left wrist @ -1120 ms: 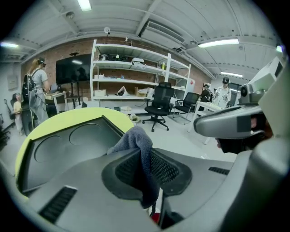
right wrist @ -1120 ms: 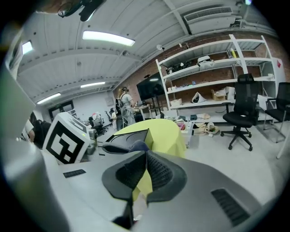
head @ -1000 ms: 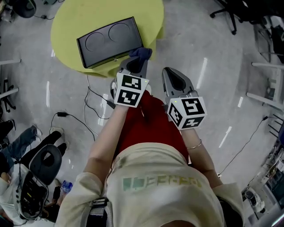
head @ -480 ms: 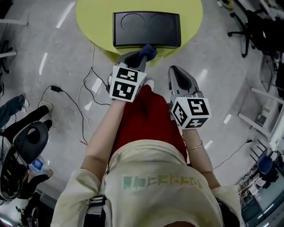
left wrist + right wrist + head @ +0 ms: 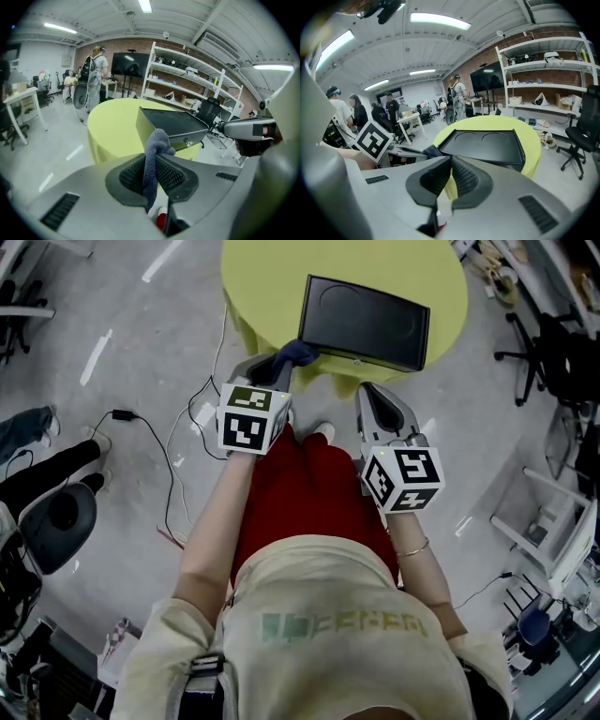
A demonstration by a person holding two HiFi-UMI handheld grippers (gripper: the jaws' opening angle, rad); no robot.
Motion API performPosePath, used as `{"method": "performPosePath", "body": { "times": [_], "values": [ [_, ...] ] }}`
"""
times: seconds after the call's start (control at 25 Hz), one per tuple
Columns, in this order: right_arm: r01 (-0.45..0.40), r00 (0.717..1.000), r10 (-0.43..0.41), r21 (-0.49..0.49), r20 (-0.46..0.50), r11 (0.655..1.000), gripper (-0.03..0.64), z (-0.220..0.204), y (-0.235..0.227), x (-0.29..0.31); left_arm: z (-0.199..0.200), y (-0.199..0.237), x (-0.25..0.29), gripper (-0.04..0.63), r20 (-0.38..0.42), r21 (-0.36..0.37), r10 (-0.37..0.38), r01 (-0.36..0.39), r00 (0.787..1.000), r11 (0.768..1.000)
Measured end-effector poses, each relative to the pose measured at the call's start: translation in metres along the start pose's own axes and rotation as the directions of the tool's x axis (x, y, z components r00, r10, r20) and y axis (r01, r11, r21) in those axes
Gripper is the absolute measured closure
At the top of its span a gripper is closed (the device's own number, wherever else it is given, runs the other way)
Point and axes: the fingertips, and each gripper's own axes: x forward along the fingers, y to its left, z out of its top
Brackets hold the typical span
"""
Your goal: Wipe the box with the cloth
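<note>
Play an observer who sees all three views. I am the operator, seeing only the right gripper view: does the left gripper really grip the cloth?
Observer: Yes. In its own view the left gripper has its fingers shut on the cloth, which sticks up between them.
Operator: Is it on the box yet?
Observer: In the head view it sits at the table's near edge, by the box's corner; contact cannot be told.
Operator: Anything on the box's near side?
Observer: A small metal latch.
</note>
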Motion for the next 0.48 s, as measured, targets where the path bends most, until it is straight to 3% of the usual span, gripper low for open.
{"method": "performPosePath", "body": {
  "times": [0.24,0.48],
  "values": [
    [-0.028,1.000,0.028,-0.028,0.012,0.999,0.578,0.013,0.024,0.012,0.004,0.026,-0.026,0.532,0.018,-0.031,0.035,-0.035,0.999,0.999],
    [-0.020,0.998,0.023,-0.044,0.066,0.999,0.578,0.040,0.033,0.043,0.038,0.054,-0.022,0.532,0.070,0.005,0.009,-0.009,0.998,1.000]
  ]
}}
